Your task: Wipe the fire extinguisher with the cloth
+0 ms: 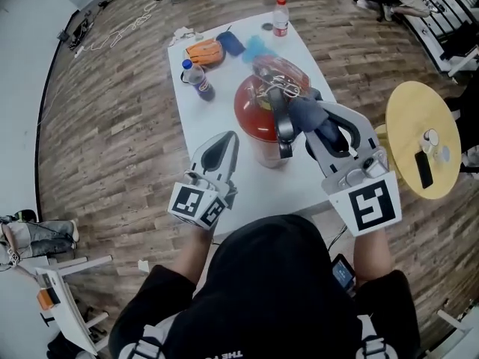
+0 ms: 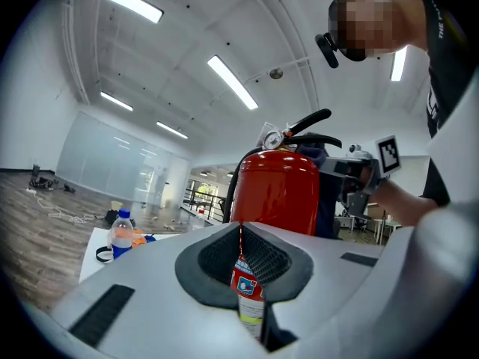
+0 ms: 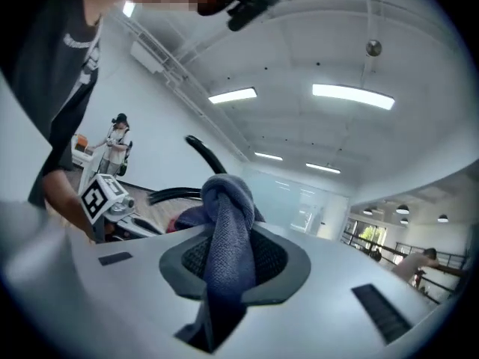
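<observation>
Looks like mid-wipe: right gripper [image 1: 305,126] pinches the blue cloth [image 3: 227,223] by the fire extinguisher [image 1: 258,114] head, at its 3 o'clock, mid-table [image 1: 299,193]. Left gripper [image 1: 218,154], jaws pressed together and empty, sits at 7 o'clock. Next, I'd guess, the cloth needs dragging down the red body.

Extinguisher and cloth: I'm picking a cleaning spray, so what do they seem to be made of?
Extinguisher: probably painted metal; the red cylinder is smooth and glossy, with soft light reflections on it. Its black handle could be metal or plastic. Cloth: soft textile, perhaps microfibre or terry; it is dark blue and matte, shows a fine ribbed weave, and bunches and hangs limply.
</observation>
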`<control>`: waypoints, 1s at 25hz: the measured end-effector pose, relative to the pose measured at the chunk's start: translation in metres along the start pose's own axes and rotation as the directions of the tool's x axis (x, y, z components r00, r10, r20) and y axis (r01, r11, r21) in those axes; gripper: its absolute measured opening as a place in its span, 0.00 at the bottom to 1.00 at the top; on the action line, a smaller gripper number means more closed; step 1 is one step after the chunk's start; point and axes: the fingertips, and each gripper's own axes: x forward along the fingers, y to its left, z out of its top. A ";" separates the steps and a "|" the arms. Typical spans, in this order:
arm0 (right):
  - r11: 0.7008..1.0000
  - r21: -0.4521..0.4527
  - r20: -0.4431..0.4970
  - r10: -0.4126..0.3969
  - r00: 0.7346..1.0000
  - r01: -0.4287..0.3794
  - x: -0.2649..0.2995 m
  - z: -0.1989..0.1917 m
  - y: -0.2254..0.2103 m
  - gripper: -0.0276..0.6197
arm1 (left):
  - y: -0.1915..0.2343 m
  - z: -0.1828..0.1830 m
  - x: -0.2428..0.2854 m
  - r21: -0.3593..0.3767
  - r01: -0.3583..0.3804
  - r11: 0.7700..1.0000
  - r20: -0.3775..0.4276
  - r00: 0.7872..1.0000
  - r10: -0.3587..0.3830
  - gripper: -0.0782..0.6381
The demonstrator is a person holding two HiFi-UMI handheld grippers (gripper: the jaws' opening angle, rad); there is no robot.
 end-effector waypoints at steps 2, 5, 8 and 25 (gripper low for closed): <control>0.997 0.076 -0.043 0.007 0.999 -0.003 0.013 -0.009 -0.019 0.15 | -0.001 -0.003 -0.003 -0.002 0.014 1.000 -0.003 1.000 -0.014 0.15; 0.999 0.003 -0.049 0.046 0.998 -0.046 0.023 -0.001 -0.024 0.15 | -0.001 -0.003 -0.006 -0.005 0.019 1.000 -0.009 1.000 -0.019 0.15; 0.992 -0.082 -0.067 0.094 0.993 -0.099 0.012 0.016 0.004 0.15 | -0.001 -0.002 -0.001 -0.014 0.023 1.000 -0.009 1.000 -0.023 0.15; 0.865 0.491 -0.066 0.157 0.985 -0.105 0.058 -0.117 -0.029 0.14 | -0.009 0.012 0.011 -0.037 0.060 0.998 0.022 0.998 -0.059 0.15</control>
